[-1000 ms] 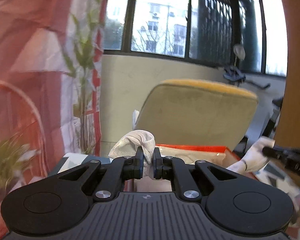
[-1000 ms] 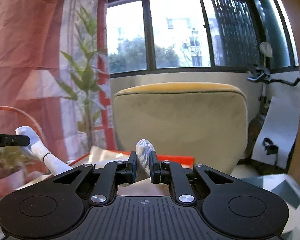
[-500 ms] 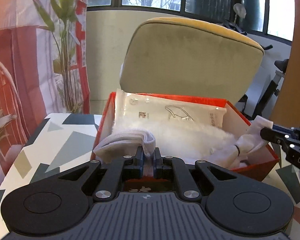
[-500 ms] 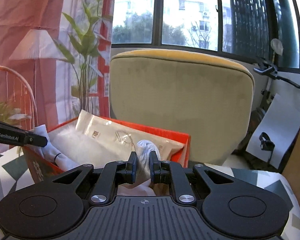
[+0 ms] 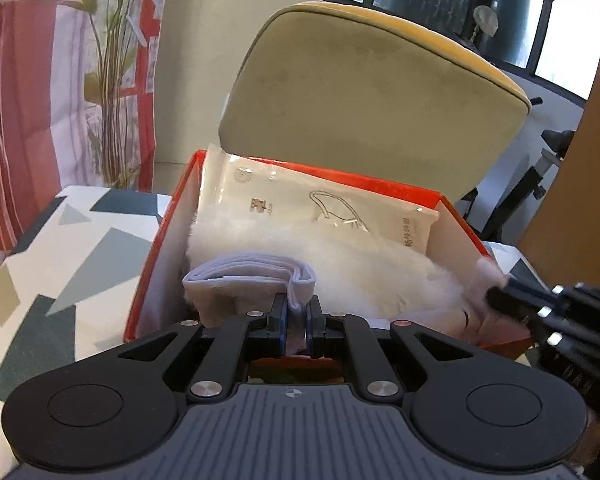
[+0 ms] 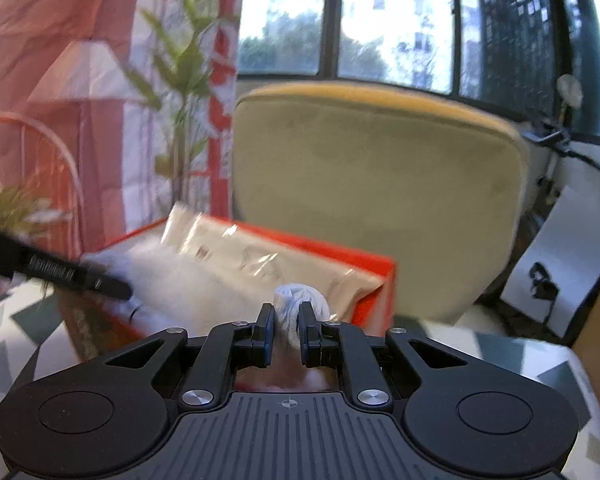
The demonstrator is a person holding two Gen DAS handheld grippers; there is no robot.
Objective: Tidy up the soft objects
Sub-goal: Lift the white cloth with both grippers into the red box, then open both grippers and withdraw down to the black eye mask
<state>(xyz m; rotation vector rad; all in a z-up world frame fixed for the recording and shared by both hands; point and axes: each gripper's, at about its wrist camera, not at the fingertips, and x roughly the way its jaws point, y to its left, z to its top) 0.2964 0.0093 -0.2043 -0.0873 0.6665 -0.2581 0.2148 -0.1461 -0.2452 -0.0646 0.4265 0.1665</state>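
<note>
An open orange box (image 5: pixel 156 240) stands on the patterned table and holds white fluffy material (image 5: pixel 360 268) and a plastic packet (image 5: pixel 320 204). My left gripper (image 5: pixel 297 320) is shut on a white sock (image 5: pixel 244 280) at the box's near left corner, inside the rim. My right gripper (image 6: pixel 286 330) is shut on the sock's other end (image 6: pixel 300 300) at the box's near right corner (image 6: pixel 388 280). The right gripper also shows in the left wrist view (image 5: pixel 540 312), and the left gripper in the right wrist view (image 6: pixel 60 272).
A yellow-green chair back (image 5: pixel 372 92) stands right behind the box. The table top (image 5: pixel 60 256) has a grey and white triangle pattern. A plant (image 5: pixel 112 80) and red curtain stand at the left. An exercise bike (image 6: pixel 572 148) is at the far right.
Both grippers have come down with the sock from above the box to the box's inside. The view has tilted down onto the box and table.
</note>
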